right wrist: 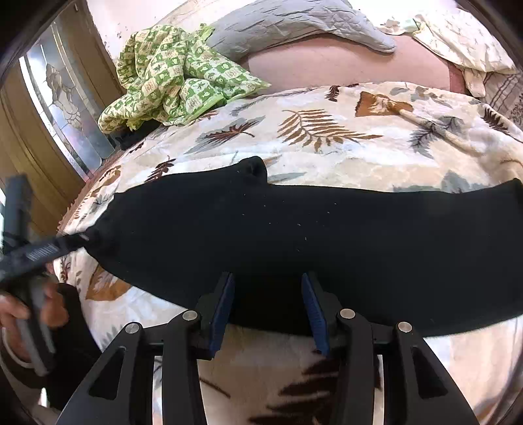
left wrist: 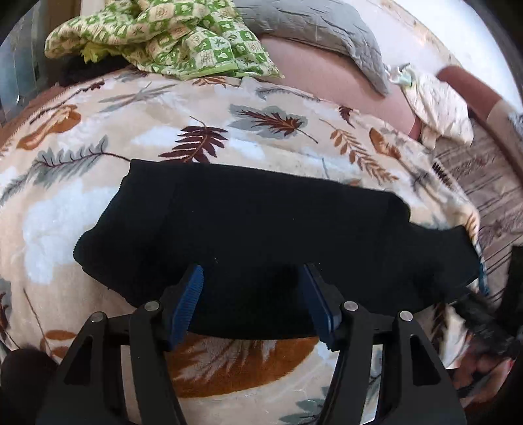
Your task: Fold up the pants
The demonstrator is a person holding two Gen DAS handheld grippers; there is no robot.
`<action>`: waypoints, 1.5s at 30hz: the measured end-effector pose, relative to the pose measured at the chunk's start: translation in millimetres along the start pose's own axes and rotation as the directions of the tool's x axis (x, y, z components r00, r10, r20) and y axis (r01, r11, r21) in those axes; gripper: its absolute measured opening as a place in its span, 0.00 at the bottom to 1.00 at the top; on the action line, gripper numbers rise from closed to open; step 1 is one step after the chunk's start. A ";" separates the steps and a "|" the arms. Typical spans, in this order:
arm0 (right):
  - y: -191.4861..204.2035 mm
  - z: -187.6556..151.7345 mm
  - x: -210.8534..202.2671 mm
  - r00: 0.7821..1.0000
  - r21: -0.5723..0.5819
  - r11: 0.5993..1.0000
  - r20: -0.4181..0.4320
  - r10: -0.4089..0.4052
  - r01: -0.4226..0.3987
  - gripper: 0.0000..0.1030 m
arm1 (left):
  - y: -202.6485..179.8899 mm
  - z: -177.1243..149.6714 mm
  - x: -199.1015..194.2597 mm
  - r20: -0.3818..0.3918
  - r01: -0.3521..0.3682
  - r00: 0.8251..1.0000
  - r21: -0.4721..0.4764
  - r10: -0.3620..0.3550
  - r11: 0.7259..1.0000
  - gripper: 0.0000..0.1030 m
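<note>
The black pants (left wrist: 261, 229) lie folded in a long band across the leaf-print blanket (left wrist: 163, 137) on the bed. They also show in the right wrist view (right wrist: 294, 235). My left gripper (left wrist: 251, 271) is open, its blue pads (left wrist: 188, 304) over the near edge of the pants, with nothing held. My right gripper (right wrist: 268, 281) is open too, its pads (right wrist: 222, 310) over the near edge of the pants. The left gripper's tip (right wrist: 65, 243) shows in the right wrist view, touching the left end of the pants.
A green checkered cloth (left wrist: 163, 36) is bunched at the far left of the bed. A grey pillow (left wrist: 313, 29) and a cream pillow (left wrist: 438, 104) lie at the back. A glass-panelled wooden door (right wrist: 59, 108) stands to the left.
</note>
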State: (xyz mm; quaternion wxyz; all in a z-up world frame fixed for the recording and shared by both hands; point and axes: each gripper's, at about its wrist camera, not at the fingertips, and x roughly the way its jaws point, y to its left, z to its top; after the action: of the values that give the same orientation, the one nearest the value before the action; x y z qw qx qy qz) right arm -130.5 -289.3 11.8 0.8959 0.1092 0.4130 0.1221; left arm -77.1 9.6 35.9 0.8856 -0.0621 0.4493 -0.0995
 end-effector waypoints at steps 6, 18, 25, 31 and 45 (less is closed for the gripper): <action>-45.7 -1.6 -38.3 0.992 0.120 0.988 0.074 -0.104 0.094 0.54 | -29.0 13.1 -17.9 0.036 0.053 0.998 0.040 -0.055 0.998 0.69; -159.7 -25.4 -79.0 0.943 0.480 0.844 0.095 -0.320 0.238 0.48 | -134.3 27.3 10.0 -0.029 0.209 0.978 0.207 -0.207 0.956 0.73; -174.2 -25.4 -79.8 0.944 0.504 0.837 0.114 -0.310 0.214 0.44 | -188.3 36.4 24.6 -0.093 0.318 0.948 0.270 -0.304 0.909 0.73; -188.2 -26.5 -77.9 0.953 0.523 0.836 0.135 -0.271 0.164 0.04 | -215.4 33.9 37.3 -0.141 0.339 0.940 0.290 -0.310 0.895 0.73; -184.7 -39.4 -92.1 0.957 0.520 0.837 0.114 -0.265 0.170 0.19 | -247.4 36.6 52.9 -0.183 0.366 0.929 0.349 -0.320 0.863 0.73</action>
State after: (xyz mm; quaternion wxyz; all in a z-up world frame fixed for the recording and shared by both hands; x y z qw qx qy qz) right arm -194.9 -488.8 -2.2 0.8777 0.3026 0.3569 -0.1035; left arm -46.9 -242.5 65.4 0.8205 0.0364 0.4554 -0.3438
